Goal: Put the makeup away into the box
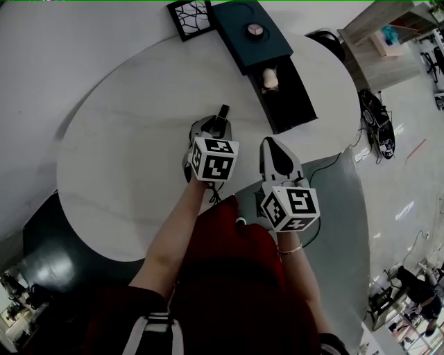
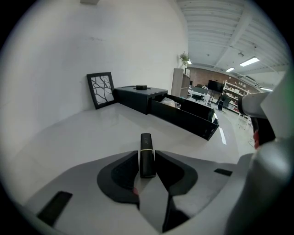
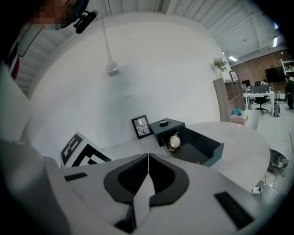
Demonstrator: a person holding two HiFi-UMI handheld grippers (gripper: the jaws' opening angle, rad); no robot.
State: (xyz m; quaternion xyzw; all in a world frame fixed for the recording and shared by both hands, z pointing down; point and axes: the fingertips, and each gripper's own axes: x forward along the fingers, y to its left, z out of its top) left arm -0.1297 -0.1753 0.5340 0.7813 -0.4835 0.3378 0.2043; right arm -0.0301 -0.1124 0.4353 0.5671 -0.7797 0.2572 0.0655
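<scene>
**Black tube clamped in your left jaws, aimed at the box**

So your left gripper (image 2: pixel 147 160) has its jaws closed on the sides of a slim black makeup tube (image 2: pixel 146 155) with a thin gold band near its far end. The tube's long axis runs straight along the line of the jaws. Its far end sticks out past the tips, pointing away from you toward the box, and it's tilted down at the desk along with the gripper. Can't tell whether the tip is touching the desk or hanging just above it.

Your right gripper (image 3: pixel 148 158) sits beside the left one, a bit closer to you. Its jaws are pressed together with nothing between them.

The box (image 1: pixel 251 41) is dark teal and sits at the far edge of the desk. Its drawer (image 1: pixel 295 104) is pulled out toward your right gripper. There's a pale rounded thing (image 1: pixel 270 79) in the drawer's back end and a small round compact (image 1: pixel 254 29) on the box top. A little black picture frame (image 1: pixel 189 17) with a branchy pattern leans by the wall just left of the box.

The desk (image 1: pixel 125 159) is a white rounded top with faint marbling, pushed up against a plain white wall. Past it there's a glossy grey floor with cables, and further off an open office with shelves, a brick wall and strip lights.
</scene>
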